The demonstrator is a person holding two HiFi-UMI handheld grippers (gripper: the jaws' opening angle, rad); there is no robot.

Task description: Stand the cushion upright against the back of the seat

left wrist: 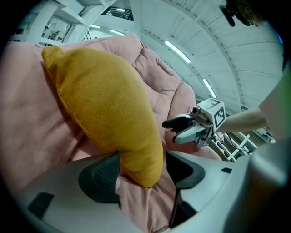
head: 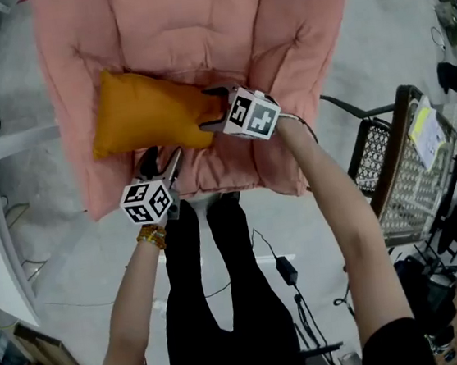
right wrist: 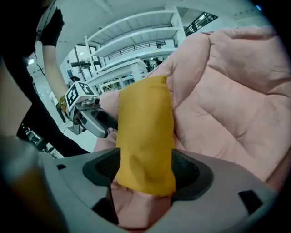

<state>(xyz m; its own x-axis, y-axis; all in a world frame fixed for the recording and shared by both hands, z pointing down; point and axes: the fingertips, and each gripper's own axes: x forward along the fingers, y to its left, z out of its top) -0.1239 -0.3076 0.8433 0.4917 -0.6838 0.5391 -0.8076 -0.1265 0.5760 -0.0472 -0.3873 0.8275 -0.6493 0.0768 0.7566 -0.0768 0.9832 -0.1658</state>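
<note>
Flat on the seat (head: 193,25), near-left part: cushion (head: 146,113). Around its right end, right gripper (head: 207,110) spread wide (barely brushing it, no squeeze). Around its near corner, left gripper (head: 162,158) likewise released.

Three cameras, one pink seat (head: 184,26): your head above, one on each gripper.
Your head view looks steeply down from above the seat's front edge; your left gripper (head: 163,156) view sits close on the orange cushion (head: 141,114), facing the right gripper (head: 212,109); the right gripper view faces back at the left; all three share cushion and seat.
</note>
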